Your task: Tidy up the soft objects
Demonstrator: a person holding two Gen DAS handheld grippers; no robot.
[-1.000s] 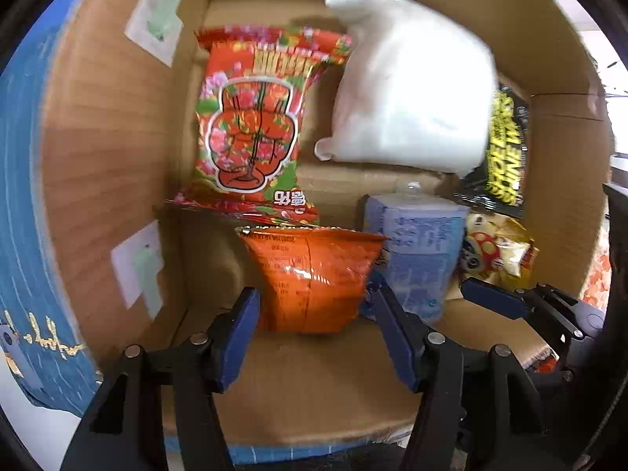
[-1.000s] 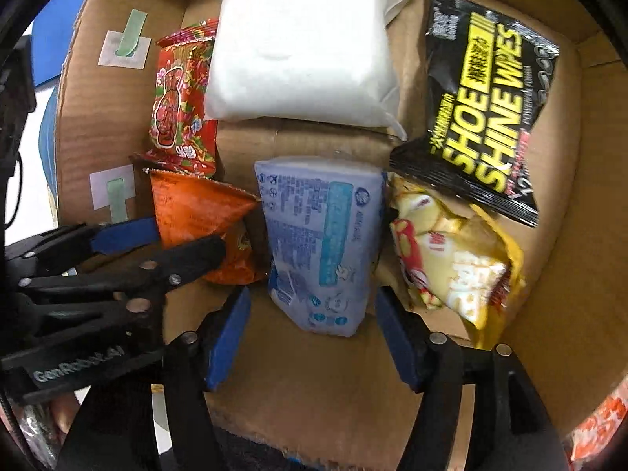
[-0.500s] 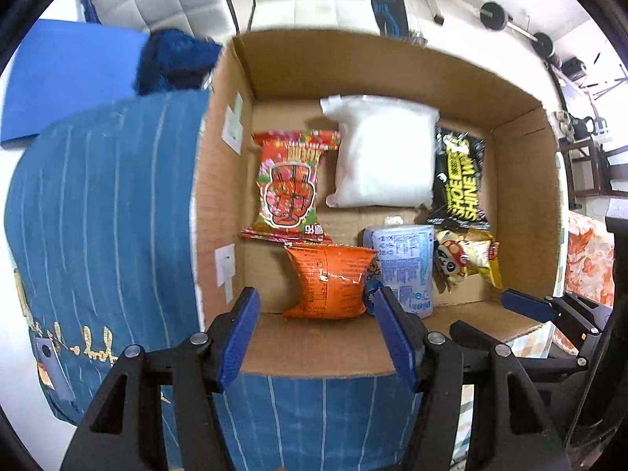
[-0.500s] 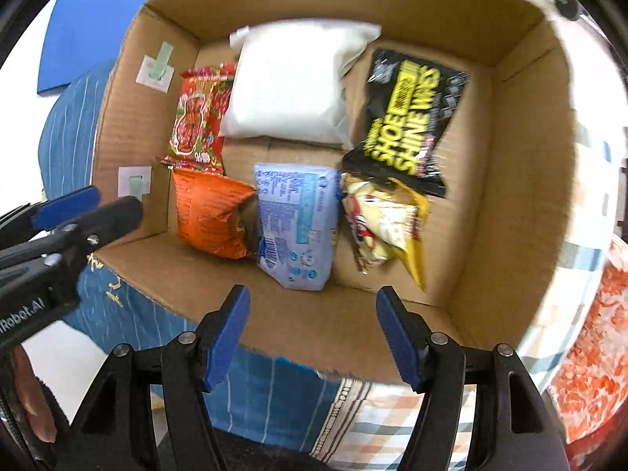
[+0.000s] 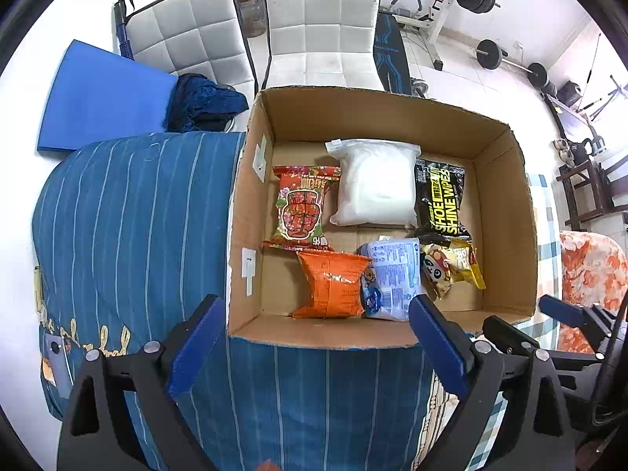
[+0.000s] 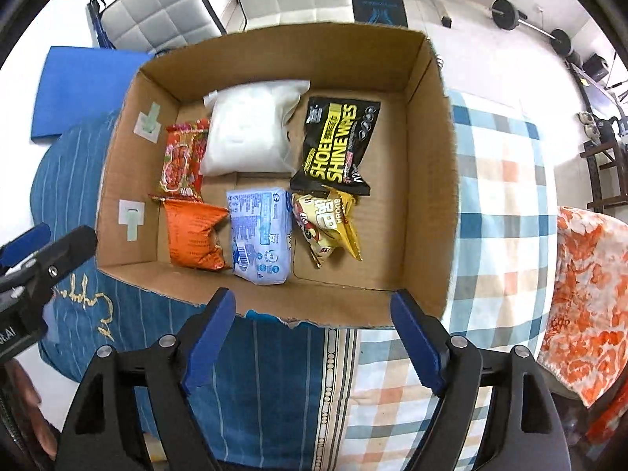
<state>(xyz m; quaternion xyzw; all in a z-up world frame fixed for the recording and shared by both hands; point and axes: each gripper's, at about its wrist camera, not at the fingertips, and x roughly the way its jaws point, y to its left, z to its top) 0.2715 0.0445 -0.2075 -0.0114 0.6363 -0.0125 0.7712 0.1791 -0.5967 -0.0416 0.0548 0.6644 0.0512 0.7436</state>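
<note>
An open cardboard box [image 5: 392, 106] [image 6: 274, 51] holds several soft packs. A red pack [image 5: 302, 204], a white pack [image 5: 376, 184] and black shoe-shine wipes [image 5: 441, 200] lie along the back. An orange pack [image 5: 333, 286] [image 6: 192, 231], a light blue wipes pack [image 5: 392, 274] [image 6: 259, 231] and a yellow snack pack [image 5: 451, 267] [image 6: 325, 223] lie in front. My left gripper [image 5: 316, 314] hangs high over the box's near wall, jaws opening, nothing between them. My right gripper [image 6: 313, 302] hangs likewise beside it, jaws opening and empty.
The box rests on a blue striped cloth [image 5: 129, 216] and a checked cloth [image 6: 502, 196]. An orange floral cloth [image 6: 588, 274] lies at the right. White chairs [image 5: 322, 11], a blue mat [image 5: 98, 94] and gym weights [image 5: 506, 59] stand behind on the floor.
Both grippers have risen out of the box, so the whole box now shows. Their jaws have spread wider. The orange and light blue packs stay on the box floor.
</note>
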